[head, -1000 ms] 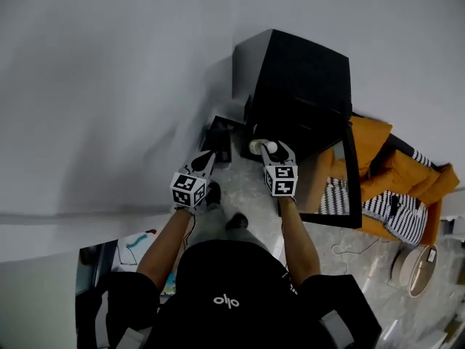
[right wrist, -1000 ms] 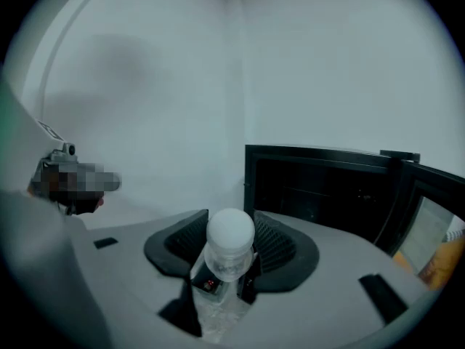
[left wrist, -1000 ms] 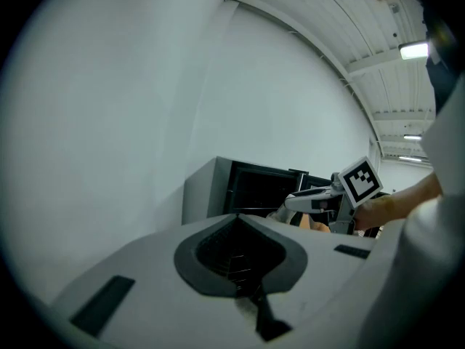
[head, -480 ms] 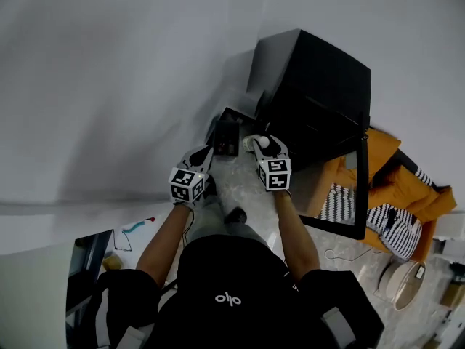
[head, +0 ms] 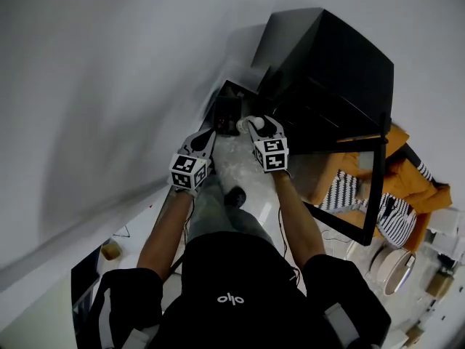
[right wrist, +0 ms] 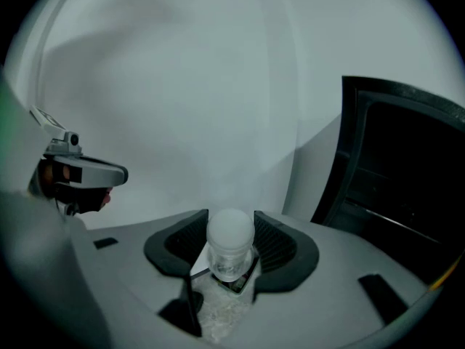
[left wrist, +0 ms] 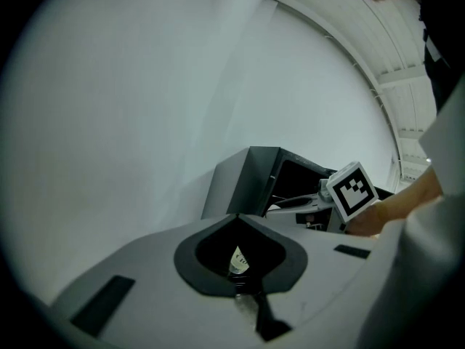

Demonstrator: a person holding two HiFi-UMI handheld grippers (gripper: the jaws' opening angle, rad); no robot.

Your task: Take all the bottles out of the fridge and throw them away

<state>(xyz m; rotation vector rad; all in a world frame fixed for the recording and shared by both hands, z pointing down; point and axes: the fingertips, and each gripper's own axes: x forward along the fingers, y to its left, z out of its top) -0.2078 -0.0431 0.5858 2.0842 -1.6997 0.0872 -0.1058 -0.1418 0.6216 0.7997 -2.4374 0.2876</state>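
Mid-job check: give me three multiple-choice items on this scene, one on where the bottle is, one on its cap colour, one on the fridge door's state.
1. The bottle is: A) on a fridge shelf; B) between the right tool's jaws; C) on the floor.
2. Its cap is: A) red; B) blue; C) white.
3. The fridge door is: A) open; B) shut; C) missing.
Answers: B, the right gripper view shows the jaws clamped on it; C, the cap looks white there; A, the head view shows the door swung out.
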